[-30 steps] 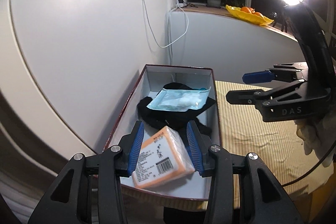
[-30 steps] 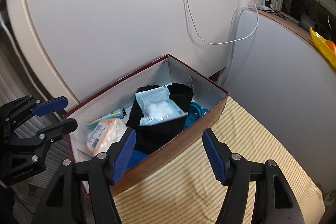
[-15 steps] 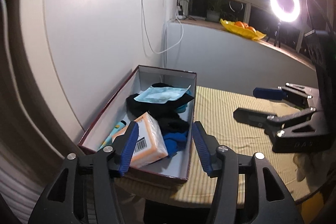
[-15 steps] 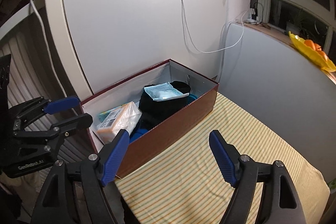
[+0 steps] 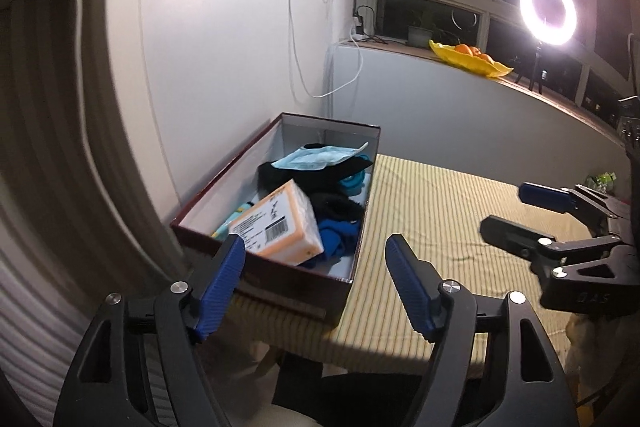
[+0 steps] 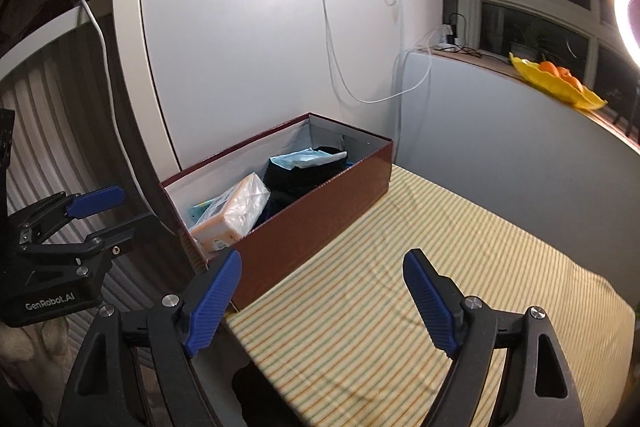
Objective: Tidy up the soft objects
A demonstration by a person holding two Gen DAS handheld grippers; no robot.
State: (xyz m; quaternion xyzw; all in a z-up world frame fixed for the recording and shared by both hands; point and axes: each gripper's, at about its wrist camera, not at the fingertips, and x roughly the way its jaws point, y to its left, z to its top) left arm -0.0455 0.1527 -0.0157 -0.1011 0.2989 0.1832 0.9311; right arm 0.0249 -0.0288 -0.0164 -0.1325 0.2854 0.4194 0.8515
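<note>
I have both grippers pulled back from the box [image 5: 280, 279], and each is empty. The left gripper [image 5: 312, 283] stands wide, its jaws having just been opening with nothing between them; it looks over the near end wall of the box. The right gripper [image 6: 324, 303] is also wide and has just been opening, with only the striped cloth of the counter [image 6: 460, 247] showing between its pads.

The soft things all lie inside the box: the orange tissue pack [image 5: 276, 227] leans at the near end, propped on a blue cloth [image 5: 336, 235], with dark clothing [image 5: 328, 203] behind it and a pale blue mask packet [image 5: 316, 157] lying on top toward the far end. The box sits along the wall edge of the counter, which keeps the rest of the cloth bare for working.

I see nothing soft left out on the counter, so I judge the sorting is at or near its end.
</note>
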